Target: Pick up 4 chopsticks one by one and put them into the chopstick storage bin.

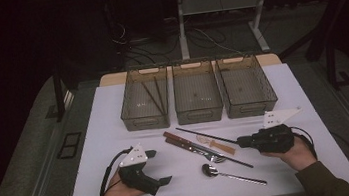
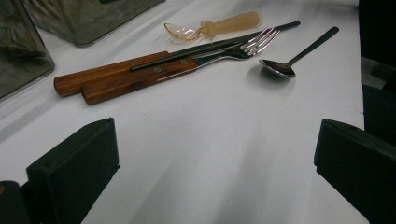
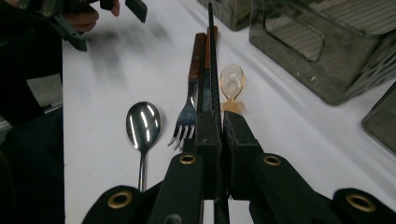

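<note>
The right tool (image 3: pixel 219 135) was clamped on one end of a black chopstick (image 3: pixel 213 60); in the right gripper view the jaws stood pressed together with the thin rod pinched between the pads. The left tool (image 1: pixel 157 167) rested near the person's edge of the white desk (image 1: pixel 116 135), jaws wide apart, nothing between them.

Step in hand, as judged: the grasp of the chopstick was made and the lift was not yet clearly begun. In the high view the stick ran from the right tool up and to the left, its far tip toward the baskets. It lay across the wooden-handled knife and fork (image 1: pixel 191 145), beside the amber plastic spoon (image 1: pixel 214 144). The long axis lay along the tool's own line, roughly level with the desk. Whether the far tip was clear of the desk could not be told.

Next move, as judged: raise the stick clear of the other cutlery without dragging the fork, then carry it to the left basket (image 1: pixel 133 103), where two dark sticks (image 1: pixel 154 94) already lay lengthwise, and turn it to match them.

A metal spoon (image 1: pixel 211 170) lay nearer the person. The middle basket (image 1: pixel 197 92) and right basket (image 1: pixel 246 86) appeared unfilled.
</note>
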{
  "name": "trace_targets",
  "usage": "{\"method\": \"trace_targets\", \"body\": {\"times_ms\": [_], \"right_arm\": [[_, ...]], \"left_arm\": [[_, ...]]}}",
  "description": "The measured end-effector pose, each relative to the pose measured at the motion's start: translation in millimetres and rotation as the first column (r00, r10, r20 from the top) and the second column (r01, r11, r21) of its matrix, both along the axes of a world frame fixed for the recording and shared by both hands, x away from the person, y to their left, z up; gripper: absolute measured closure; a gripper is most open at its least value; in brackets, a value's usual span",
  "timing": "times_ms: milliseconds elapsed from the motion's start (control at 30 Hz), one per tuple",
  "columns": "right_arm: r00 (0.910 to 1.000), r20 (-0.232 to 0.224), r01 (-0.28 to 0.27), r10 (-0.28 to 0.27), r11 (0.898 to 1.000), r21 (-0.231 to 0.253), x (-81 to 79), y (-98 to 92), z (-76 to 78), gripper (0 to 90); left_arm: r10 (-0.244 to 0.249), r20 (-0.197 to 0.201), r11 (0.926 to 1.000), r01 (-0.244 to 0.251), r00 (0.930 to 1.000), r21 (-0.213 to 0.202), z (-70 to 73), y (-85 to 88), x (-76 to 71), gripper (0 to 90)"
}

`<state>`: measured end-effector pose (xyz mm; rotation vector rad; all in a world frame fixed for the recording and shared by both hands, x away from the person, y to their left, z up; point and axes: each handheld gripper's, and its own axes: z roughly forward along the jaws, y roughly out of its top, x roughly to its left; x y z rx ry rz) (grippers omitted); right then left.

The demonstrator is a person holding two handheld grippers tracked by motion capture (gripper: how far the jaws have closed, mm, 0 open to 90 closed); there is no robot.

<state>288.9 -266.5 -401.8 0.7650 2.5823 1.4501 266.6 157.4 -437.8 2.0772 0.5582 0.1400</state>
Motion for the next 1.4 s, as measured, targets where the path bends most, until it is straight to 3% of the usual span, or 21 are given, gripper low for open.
{"method": "trace_targets", "body": {"times_ms": [633,1400], "right_arm": [[0.9976,0.038,0.056,-0.058,0.997,0.058,10.8,4.1,18.8,85.5],[0.9907,0.060,0.118,-0.122,0.990,0.073,33.5,24.6,28.6,85.4]], "left_arm": [[0.004,-0.007,1.0000,-0.004,1.0000,0.007,-0.9,-0.1,0.7,0.0],[0.004,-0.003,1.0000,-0.004,1.0000,0.009,-1.2,0.0,1.4,0.0]]}}
